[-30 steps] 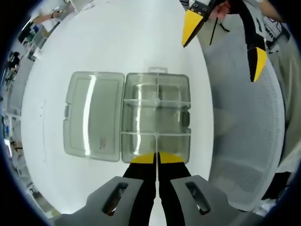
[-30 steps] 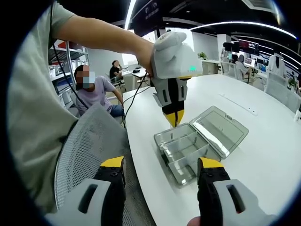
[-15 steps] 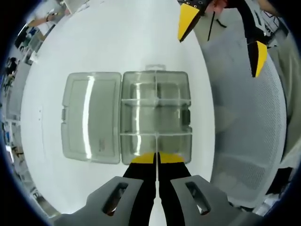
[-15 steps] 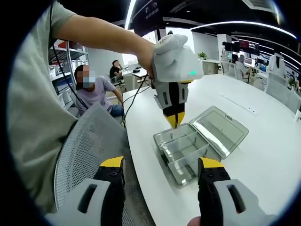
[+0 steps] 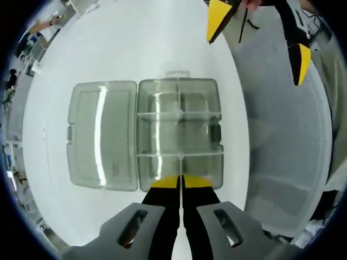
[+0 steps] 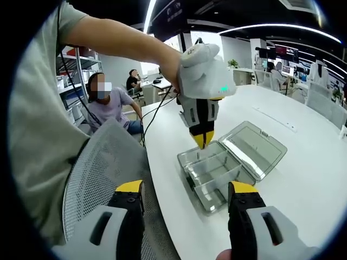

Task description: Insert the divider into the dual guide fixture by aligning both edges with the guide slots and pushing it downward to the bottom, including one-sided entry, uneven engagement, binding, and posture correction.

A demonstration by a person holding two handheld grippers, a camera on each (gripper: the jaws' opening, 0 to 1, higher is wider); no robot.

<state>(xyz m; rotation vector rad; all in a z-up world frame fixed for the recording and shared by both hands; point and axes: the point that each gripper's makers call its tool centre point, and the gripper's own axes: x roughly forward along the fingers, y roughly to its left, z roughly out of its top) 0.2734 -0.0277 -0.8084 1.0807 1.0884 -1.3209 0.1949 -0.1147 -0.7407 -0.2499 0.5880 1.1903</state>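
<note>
Left gripper (image 5: 180, 183): jaws pressed together above clear compartment box (image 5: 179, 132) on white table (image 5: 135, 49); whether they pinch divider we cannot tell. Right gripper (image 6: 184, 195): jaws wide apart, empty, near mesh chair (image 6: 97, 168). Cross dividers (image 5: 179, 112) already seated, lid (image 5: 102, 141) open. We judge insertion near its end.

The left gripper (image 6: 203, 142) has lowered slightly toward the near edge of the clear plastic box (image 6: 211, 173), its fingers pressed together.
</note>
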